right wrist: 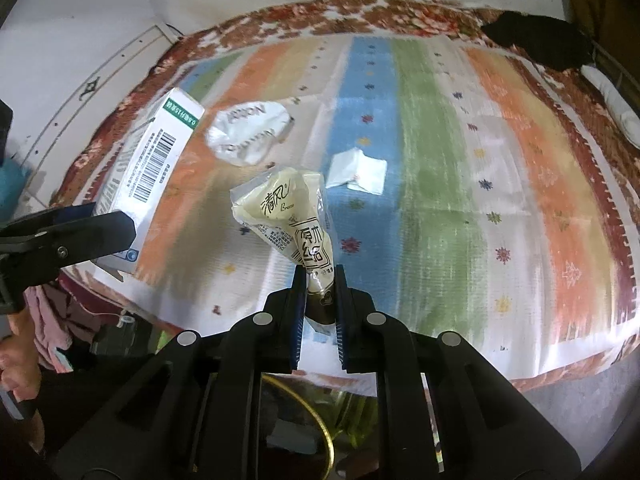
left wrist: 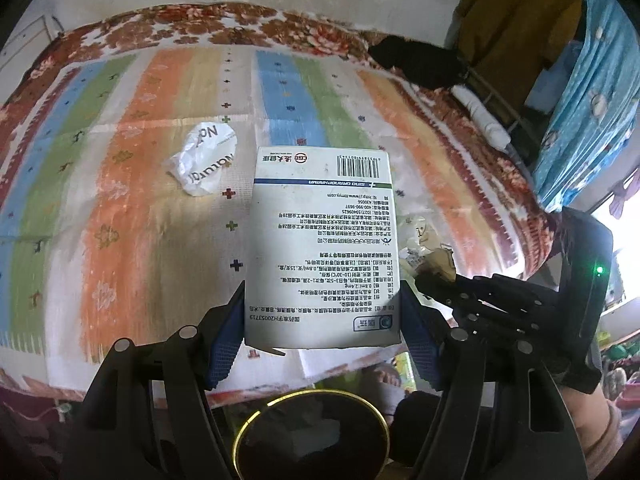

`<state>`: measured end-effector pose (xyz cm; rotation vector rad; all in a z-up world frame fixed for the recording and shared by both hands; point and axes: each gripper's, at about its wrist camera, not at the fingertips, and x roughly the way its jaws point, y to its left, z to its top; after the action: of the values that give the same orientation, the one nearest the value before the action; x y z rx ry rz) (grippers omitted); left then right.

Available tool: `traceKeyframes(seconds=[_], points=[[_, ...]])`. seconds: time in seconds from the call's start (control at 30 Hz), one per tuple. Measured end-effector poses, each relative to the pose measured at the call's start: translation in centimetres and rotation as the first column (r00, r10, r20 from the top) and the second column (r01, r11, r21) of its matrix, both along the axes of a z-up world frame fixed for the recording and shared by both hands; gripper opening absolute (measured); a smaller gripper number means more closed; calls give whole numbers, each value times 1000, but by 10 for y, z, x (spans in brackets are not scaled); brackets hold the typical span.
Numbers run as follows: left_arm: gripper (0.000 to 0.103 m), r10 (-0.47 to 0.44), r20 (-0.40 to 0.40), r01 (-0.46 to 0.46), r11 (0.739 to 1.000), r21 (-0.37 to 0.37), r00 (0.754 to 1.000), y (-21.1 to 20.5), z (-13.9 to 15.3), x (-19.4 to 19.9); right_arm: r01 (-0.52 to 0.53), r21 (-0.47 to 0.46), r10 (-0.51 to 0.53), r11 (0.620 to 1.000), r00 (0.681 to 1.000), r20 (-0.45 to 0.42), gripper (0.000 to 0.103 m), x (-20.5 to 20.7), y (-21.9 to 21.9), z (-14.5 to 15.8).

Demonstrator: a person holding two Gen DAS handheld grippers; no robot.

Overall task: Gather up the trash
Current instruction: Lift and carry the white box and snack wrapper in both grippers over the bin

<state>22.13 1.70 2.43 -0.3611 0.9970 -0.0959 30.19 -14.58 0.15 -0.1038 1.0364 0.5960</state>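
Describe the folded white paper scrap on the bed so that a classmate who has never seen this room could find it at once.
Start at the striped bedspread and find its blue stripe near the middle. The folded paper scrap lies flat on that stripe. Unlike the crumpled white wrapper to its left, which bears dark lettering, it is smaller, plain and creased into flat panels.

1. The striped bed cover lies broad and bare across its green, blue and orange bands on the right side, open to a reach from above.
2. A crumpled white printed wrapper and a small folded white paper scrap lie near each other, apart, with a bare lane between them.
3. The white printed medicine carton fills the left tongs and hides the cover beyond.
4. A black cloth bundle blocks the far right corner.
5. A gold-rimmed round opening sits below the bed's near edge, unobstructed.
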Motion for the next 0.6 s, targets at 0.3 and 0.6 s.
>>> traceKeyframes(seconds=[0.3,0.6], points=[[70,6,61,-2,998,-67,998,1,11,-45,37,84,-36,996,999,-20,12,-31,-22,10],[70,13,98,-1,993,-121,995,-3,11,-79,34,107,-34,994,999,3,12,-67,-31,10]])
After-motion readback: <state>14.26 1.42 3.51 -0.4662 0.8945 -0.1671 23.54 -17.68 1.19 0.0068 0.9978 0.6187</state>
